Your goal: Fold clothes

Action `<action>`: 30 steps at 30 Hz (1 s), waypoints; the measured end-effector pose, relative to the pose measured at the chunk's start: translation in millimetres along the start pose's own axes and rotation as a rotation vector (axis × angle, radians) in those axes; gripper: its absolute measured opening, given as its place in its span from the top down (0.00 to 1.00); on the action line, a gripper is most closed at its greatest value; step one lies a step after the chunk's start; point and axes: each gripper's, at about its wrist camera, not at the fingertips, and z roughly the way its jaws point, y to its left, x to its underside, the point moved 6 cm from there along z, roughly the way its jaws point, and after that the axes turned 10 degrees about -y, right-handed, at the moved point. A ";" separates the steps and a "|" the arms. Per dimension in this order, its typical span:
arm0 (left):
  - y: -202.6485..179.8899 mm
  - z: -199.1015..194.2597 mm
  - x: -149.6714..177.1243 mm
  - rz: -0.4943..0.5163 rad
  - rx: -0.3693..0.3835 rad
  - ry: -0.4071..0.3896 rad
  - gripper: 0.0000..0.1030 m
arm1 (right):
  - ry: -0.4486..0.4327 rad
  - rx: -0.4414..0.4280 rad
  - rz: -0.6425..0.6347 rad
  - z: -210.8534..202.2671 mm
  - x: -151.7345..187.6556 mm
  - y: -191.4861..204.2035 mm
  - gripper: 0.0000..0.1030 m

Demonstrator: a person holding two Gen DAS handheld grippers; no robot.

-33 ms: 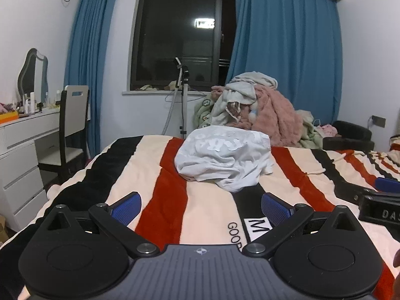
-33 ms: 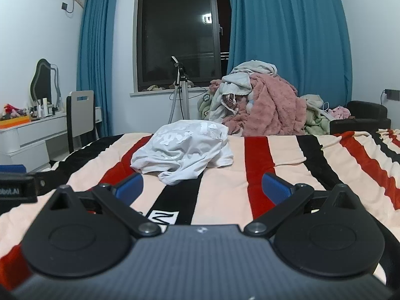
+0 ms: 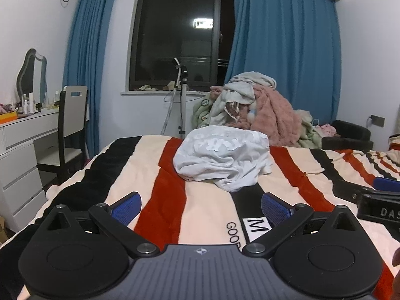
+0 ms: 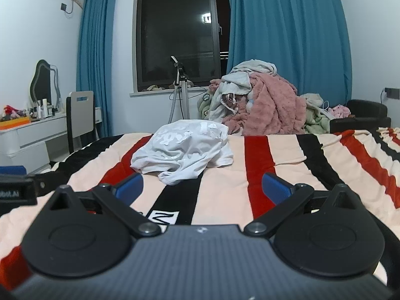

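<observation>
Nothing moved: white garment (image 3: 222, 160) beyond both open jaws.

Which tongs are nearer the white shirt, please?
Hard to call: both are open and short of it. Left tongs face the shirt head-on; right tongs have it ahead, slightly left.

A home bedroom: bed (image 3: 205, 200), curtains (image 3: 282, 57), dressing table (image 3: 22, 135).

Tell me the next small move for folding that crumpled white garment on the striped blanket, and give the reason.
Probably bring both tongs forward to the white garment. It lies bunched in a heap on the striped blanket, well ahead of the left tongs and right tongs. Both stand wide open with nothing between their fingers, so nothing is gripped yet, and the heap needs spreading flat before any fold.
</observation>
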 end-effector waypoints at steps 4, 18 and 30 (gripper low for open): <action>-3.9 -1.3 -0.3 -0.022 0.004 -0.001 0.00 | 0.007 0.007 0.012 1.6 1.1 -1.1 0.00; -27.4 3.8 -4.9 -0.001 0.039 -0.003 0.00 | 0.028 0.025 0.036 5.9 3.9 -4.2 0.00; -27.4 3.5 -4.5 0.006 0.042 0.003 0.00 | 0.027 0.035 0.053 7.3 2.8 -6.9 0.00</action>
